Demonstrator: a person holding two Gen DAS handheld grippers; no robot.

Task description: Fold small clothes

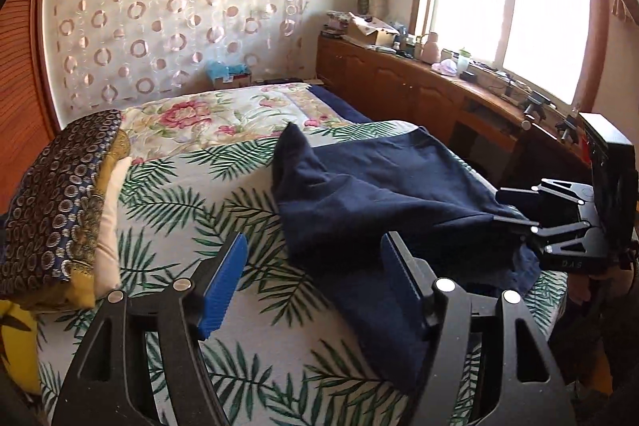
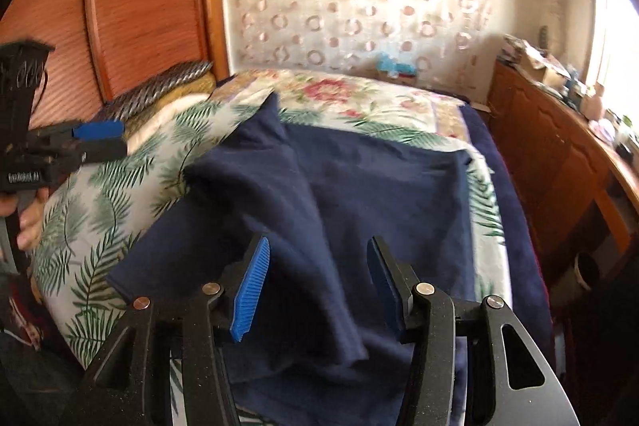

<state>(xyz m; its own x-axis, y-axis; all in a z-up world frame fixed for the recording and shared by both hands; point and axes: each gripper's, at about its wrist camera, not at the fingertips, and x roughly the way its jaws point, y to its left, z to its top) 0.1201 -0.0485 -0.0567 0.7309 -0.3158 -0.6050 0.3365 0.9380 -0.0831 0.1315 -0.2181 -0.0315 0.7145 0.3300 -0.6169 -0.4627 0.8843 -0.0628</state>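
Both our tools, left tool (image 1: 313,284) and right tool (image 2: 317,290), hang released over the rumpled navy garment (image 2: 339,186) on the bed (image 1: 191,194), seemingly ready to regrasp edges for folding.

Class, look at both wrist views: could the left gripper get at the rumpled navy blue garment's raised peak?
Probably yes: the left gripper is open, and only bare leaf-print bedspread lies before the navy garment's peak.

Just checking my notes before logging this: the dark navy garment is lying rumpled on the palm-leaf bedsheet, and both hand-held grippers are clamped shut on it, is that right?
Not quite. The navy garment does lie rumpled on the palm-leaf bedsheet, but neither gripper is clamped. The left wrist view shows the left hand-held gripper with jaws apart, and the right wrist view shows the right hand-held gripper open over the cloth, its pads not pressing on it.
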